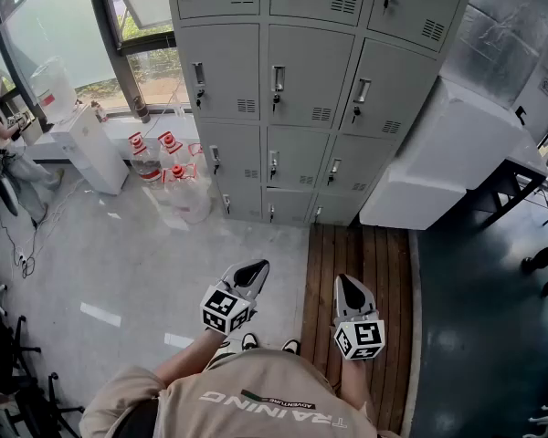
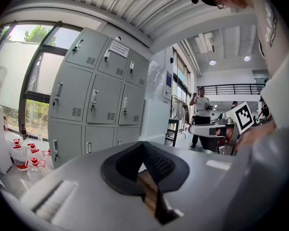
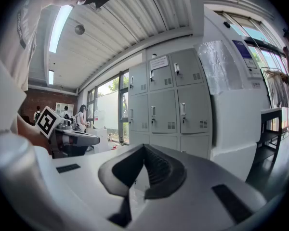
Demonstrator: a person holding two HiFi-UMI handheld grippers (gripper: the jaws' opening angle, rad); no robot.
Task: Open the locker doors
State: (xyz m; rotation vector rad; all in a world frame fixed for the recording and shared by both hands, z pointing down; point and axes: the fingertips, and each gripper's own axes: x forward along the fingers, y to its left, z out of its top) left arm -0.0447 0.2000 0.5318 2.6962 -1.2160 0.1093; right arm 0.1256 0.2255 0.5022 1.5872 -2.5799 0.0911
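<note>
The tall grey metal locker bank (image 1: 310, 89) stands on the floor at the far end of the brown wooden plank strip (image 1: 356, 272). Every door in view is closed, each with a small handle and vent slots. Clear plastic bottles with red caps (image 1: 164, 158) sit on the pale floor just beside its lower left corner, under the window. A big white box (image 1: 438, 153) stands against its right side. The left gripper (image 1: 249, 272) and right gripper (image 1: 350, 290) are held low in front of the person, well apart from the lockers and pointing toward them. The left fingers (image 2: 157, 164) meet tip to tip with nothing between them, and the right fingers are closed and empty as well
</note>
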